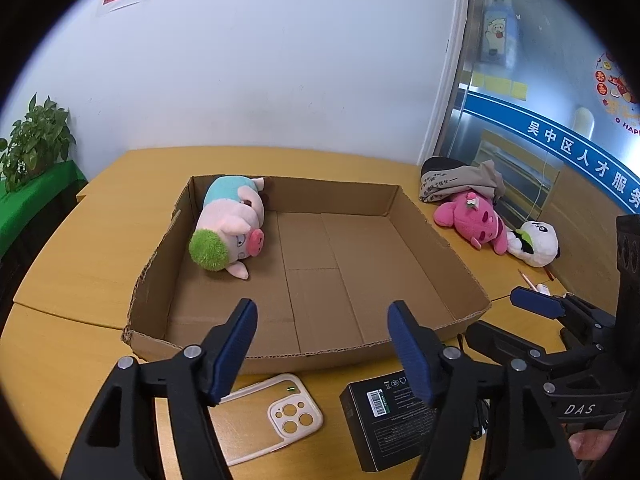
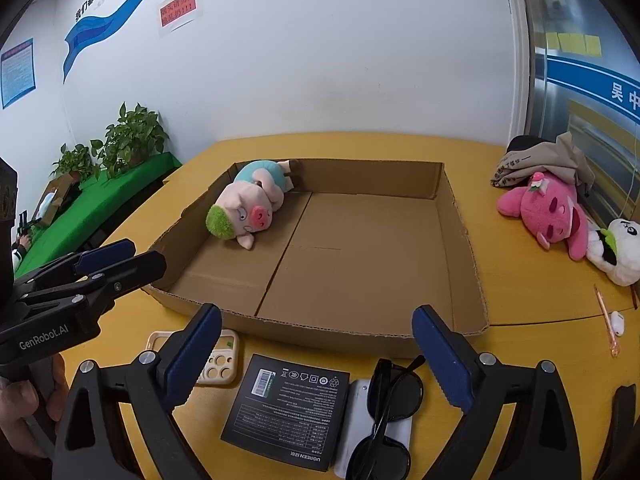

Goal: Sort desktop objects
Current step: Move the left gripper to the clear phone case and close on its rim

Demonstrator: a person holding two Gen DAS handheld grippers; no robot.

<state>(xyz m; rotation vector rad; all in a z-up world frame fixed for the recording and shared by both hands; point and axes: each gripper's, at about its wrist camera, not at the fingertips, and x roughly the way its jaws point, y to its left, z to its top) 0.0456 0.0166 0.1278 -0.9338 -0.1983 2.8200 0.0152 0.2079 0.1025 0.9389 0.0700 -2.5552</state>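
An open cardboard tray (image 1: 304,354) (image 2: 320,332) lies on the yellow table, with a pig plush (image 1: 228,232) (image 2: 248,208) lying in its far left corner. On the table in front of the tray lie a cream phone case (image 1: 276,412) (image 2: 218,364), a black box (image 1: 384,412) (image 2: 288,408) and black sunglasses (image 2: 392,400) on a white flat item (image 2: 360,420). My left gripper (image 1: 322,308) (image 2: 144,254) hangs open above the phone case, holding nothing. My right gripper (image 2: 316,314) (image 1: 496,316) stands open above the black box and sunglasses, also holding nothing.
A pink plush (image 1: 472,220) (image 2: 548,208), a panda plush (image 1: 536,242) (image 2: 620,256) and a cloth bag (image 2: 540,160) lie at the table's right, by the glass wall. A pen (image 2: 604,320) and a small white case (image 2: 618,320) lie nearer. Potted plants (image 2: 132,136) stand left.
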